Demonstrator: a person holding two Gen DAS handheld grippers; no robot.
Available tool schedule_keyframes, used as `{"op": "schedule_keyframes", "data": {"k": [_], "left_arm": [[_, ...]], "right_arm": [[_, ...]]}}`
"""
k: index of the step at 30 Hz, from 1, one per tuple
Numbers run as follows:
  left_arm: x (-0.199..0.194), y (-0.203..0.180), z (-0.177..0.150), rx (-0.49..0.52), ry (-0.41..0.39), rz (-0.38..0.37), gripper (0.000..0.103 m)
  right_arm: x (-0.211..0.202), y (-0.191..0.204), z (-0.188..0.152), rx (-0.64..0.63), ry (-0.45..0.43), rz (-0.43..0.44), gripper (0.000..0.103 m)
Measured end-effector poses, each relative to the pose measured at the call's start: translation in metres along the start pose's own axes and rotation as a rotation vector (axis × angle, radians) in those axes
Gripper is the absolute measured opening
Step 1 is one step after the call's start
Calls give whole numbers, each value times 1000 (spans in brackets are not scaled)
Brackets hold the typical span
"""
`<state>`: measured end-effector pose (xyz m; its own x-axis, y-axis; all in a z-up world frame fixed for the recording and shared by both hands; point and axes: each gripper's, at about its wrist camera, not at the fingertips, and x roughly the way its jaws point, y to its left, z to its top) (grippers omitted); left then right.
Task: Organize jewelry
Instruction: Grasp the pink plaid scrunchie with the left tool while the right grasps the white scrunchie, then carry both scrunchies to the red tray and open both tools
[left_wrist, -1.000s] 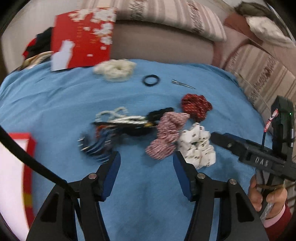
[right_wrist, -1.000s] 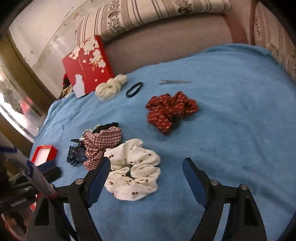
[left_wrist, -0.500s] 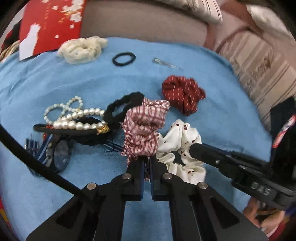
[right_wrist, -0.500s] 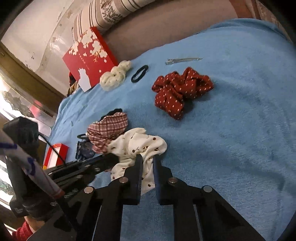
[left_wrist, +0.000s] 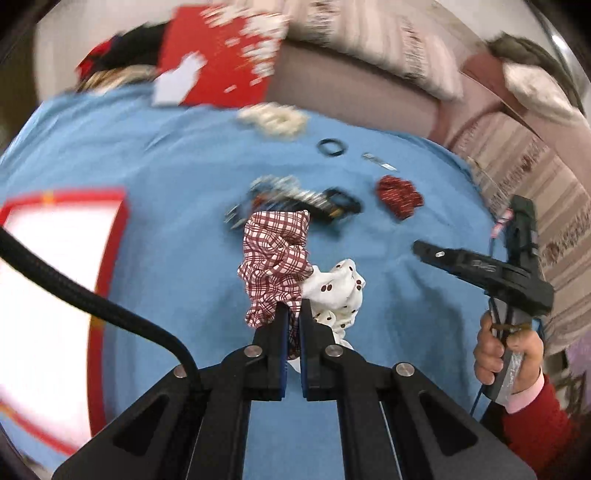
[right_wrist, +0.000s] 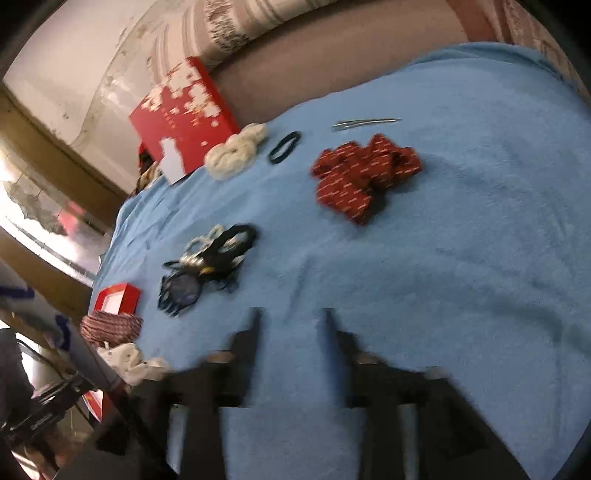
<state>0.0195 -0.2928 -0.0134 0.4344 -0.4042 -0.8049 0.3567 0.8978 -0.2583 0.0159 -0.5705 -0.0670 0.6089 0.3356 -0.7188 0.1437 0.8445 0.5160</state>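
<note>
Pinching the plaid scrunchie (left_wrist: 275, 258) by a fold, left gripper (left_wrist: 291, 314) closed, lifted above the blue cloth (left_wrist: 184, 166). White dotted scrunchie (left_wrist: 338, 291) clings alongside. Soft, light fabric; bunched folds give the firmest hold. Right gripper (right_wrist: 291, 314) open, empty.

On the blue cloth (right_wrist: 443, 258): four scrunchies, namely one plaid (left_wrist: 277, 258), one white spotted (left_wrist: 336, 291), one red (right_wrist: 364, 173), one cream (right_wrist: 236, 149); one black hair tie (right_wrist: 284, 147); one metal clip (right_wrist: 364, 123); two red boxes (left_wrist: 55, 295) (right_wrist: 183, 114)
</note>
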Motion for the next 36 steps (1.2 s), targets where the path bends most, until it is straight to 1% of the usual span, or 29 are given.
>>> {"op": "schedule_keyframes", "data": {"k": [2,3,5,7,9,11,14,17,18,19,20,21,22,23,24,25,26,27,31,33,35,36], "left_arm": [[-3,17,-13,-59,9,15,6],[-4,26,-19,-88,8,34,7],[-10,42,-30,-137,5,51,14],[-16,57,-39,-172,-13,47,35],[-25,68,-43,-216,-44,39,42],[-29,76,-40,-254,-56,13,44],[-26,86,-33,-286,-60,-27,46],[-10,88,-29,-279,-28,-34,46],[-6,87,-27,-277,-20,-39,46],[-1,86,-26,-271,-8,-42,46],[3,85,-26,-264,0,-43,46],[7,83,-26,-254,6,-42,46],[12,80,-25,-240,11,-39,46],[16,78,-25,-228,15,-35,46],[21,75,-25,-208,24,-25,39],[25,72,-26,-190,33,-16,11],[31,68,-26,-170,54,-9,2],[31,68,-27,-166,55,-12,2],[7,65,-23,-168,-19,-49,2],[-14,71,-20,-190,-82,-72,2],[-27,80,-17,-207,-137,-69,2],[-40,89,-12,-213,-172,-55,2]], "right_arm": [[3,15,-10,-41,21,5,58],[5,23,-14,-64,34,7,58],[10,43,-26,-118,67,10,58],[15,63,-35,-167,95,38,58],[21,85,-43,-216,116,61,59],[28,100,-47,-235,135,75,61],[48,115,-50,-213,168,99,62],[75,124,-56,-208,212,67,62],[80,126,-59,-216,216,46,60],[79,128,-60,-231,199,27,55],[79,131,-61,-247,197,14,32],[80,132,-61,-251,222,26,12],[79,131,-62,-244,230,29,11],[77,131,-62,-247,225,23,11],[73,131,-62,-259,212,-1,10],[68,131,-63,-263,202,-15,10],[63,130,-62,-263,193,-28,10],[57,129,-62,-264,184,-36,10],[31,138,-54,-289,132,-68,9],[16,150,-48,-309,104,-65,9],[7,166,-43,-328,87,-44,9],[5,176,-42,-337,83,-30,9]]}}
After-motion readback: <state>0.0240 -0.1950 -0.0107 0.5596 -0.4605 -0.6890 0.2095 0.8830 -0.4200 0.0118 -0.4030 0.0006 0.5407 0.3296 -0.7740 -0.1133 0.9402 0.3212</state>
